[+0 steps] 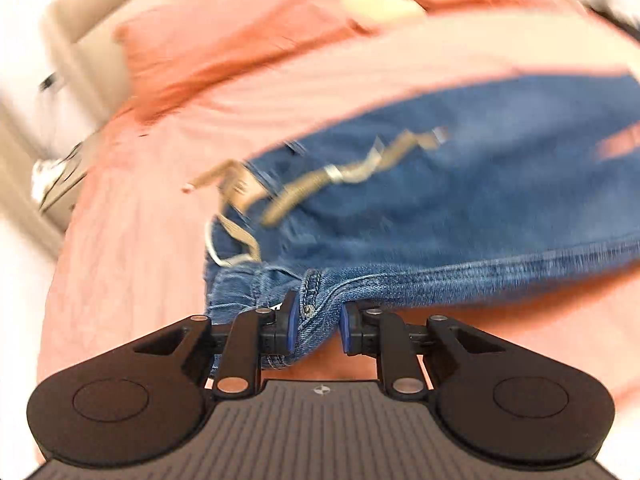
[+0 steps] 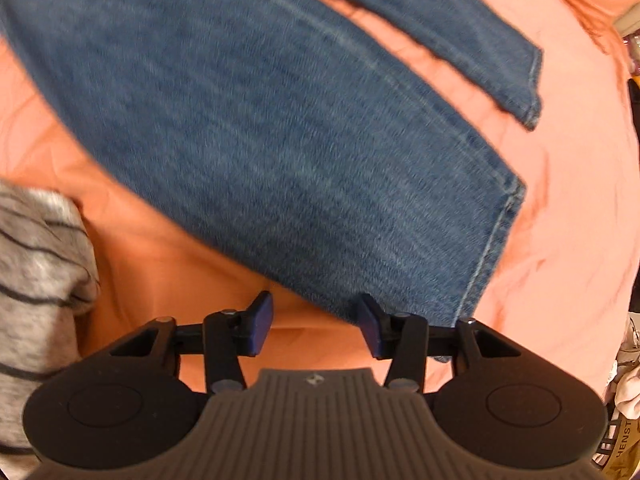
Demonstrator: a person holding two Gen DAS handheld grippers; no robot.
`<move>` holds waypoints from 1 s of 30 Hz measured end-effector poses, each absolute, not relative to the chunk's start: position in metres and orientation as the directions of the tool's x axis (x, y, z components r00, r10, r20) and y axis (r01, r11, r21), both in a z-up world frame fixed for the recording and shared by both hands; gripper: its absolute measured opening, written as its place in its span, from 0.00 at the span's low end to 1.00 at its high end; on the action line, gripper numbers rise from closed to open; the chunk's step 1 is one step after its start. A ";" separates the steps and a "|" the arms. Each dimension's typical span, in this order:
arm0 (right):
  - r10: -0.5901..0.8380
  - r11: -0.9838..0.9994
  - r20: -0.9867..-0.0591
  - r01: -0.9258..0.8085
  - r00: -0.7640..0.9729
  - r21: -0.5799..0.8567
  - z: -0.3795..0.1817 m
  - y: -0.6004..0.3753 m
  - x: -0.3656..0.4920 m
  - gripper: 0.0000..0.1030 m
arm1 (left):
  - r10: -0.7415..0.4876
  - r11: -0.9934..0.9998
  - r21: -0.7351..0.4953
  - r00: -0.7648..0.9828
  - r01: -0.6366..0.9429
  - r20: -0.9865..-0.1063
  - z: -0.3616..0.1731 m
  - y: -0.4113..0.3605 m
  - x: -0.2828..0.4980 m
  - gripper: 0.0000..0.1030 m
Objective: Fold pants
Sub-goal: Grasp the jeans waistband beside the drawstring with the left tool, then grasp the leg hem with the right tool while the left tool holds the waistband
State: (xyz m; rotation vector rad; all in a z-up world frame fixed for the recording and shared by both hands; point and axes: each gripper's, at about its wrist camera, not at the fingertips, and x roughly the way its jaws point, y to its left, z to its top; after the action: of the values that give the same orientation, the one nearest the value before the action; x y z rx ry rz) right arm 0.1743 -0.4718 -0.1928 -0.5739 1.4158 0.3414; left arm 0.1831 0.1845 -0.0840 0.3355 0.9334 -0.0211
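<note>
Blue jeans (image 1: 440, 208) with a tan belt (image 1: 296, 196) lie on a salmon bedspread (image 1: 140, 240). My left gripper (image 1: 316, 320) is shut on the jeans' waistband by a belt loop and rivet, lifting that edge a little. In the right wrist view the two jean legs (image 2: 280, 140) stretch across the bedspread (image 2: 560, 220), hems to the right. My right gripper (image 2: 316, 320) is open and empty, just above the near edge of the closer leg, its right finger (image 2: 370, 320) over the denim.
Salmon pillows (image 1: 224, 40) and a beige headboard (image 1: 80, 52) lie beyond the jeans. A grey striped garment (image 2: 36, 280) sits on the bed at left of my right gripper. Clutter (image 2: 624, 400) shows past the bed's right edge.
</note>
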 end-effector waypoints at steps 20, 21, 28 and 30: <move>-0.168 0.863 -0.919 -0.397 0.357 -0.312 -0.152 -0.505 0.234 0.35 | 0.255 0.937 0.344 0.567 0.054 -0.783 -0.081 0.171 0.227 0.14; -0.158 0.838 -0.924 -0.448 0.347 -0.312 -0.153 -0.503 0.233 0.39 | 0.255 0.938 0.343 0.562 0.055 -0.787 -0.081 0.172 0.228 0.14; -0.090 0.654 -0.946 -0.697 0.312 -0.293 -0.173 -0.462 0.249 0.51 | 0.278 0.929 0.363 0.523 0.066 -0.806 -0.084 0.168 0.230 0.14; -0.069 0.608 -0.961 -0.752 0.268 -0.254 -0.184 -0.447 0.258 0.51 | 0.288 0.926 0.371 0.512 0.065 -0.809 -0.086 0.167 0.231 0.14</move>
State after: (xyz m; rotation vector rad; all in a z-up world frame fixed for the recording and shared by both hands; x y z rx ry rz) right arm 0.2583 -0.4474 -0.1838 -0.8239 1.2325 0.5387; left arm 0.2305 0.1672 -0.0864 0.3796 1.0307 0.1381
